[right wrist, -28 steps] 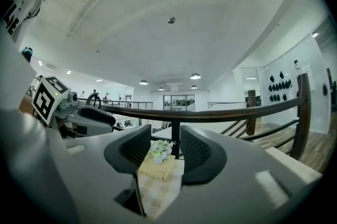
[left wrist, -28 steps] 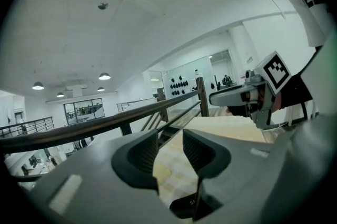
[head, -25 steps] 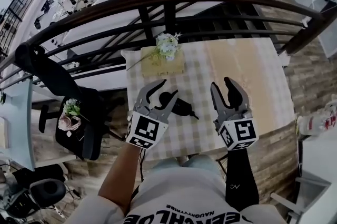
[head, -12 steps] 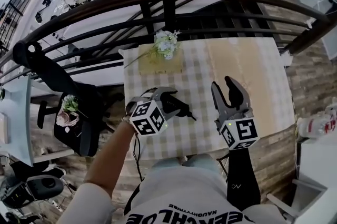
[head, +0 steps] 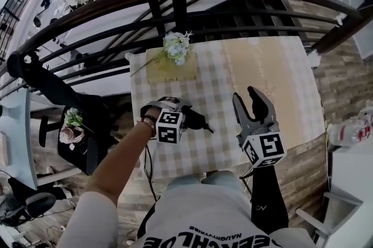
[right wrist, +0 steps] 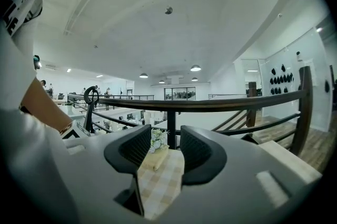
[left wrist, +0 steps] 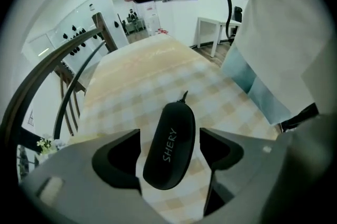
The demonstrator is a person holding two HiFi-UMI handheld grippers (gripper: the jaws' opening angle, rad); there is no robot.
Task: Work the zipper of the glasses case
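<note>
- The left gripper (left wrist: 169, 132) is released. Its jaws are spread with the glasses case (left wrist: 166, 162) sitting right in the gap, a sliver of cloth showing on each side, so nothing is pinched yet.
- The case lies flat on the checked table (head: 221, 75), near the front edge by the person. Its long axis runs pretty much straight out along the left gripper's line of sight, so closing would squeeze it across the narrow way.
- The zipper pull (left wrist: 183, 95) sticks out of the far end. In the head view that end points toward the right gripper (head: 245, 102), so I'd guess the right one goes for the pull while the left holds the body.
- The right gripper is open too, with nothing between its jaws. It's held up beside the case and well clear of it, aimed at the flowers (right wrist: 156, 139) and the railing (right wrist: 210, 104).
- Hard to tell:
  - The zipper seam itself doesn't show, so I can't say how far it's zipped.
  - From above, the left gripper covers most of the case.
  - I can't tell whether those jaws are down at case height or hovering above it.
</note>
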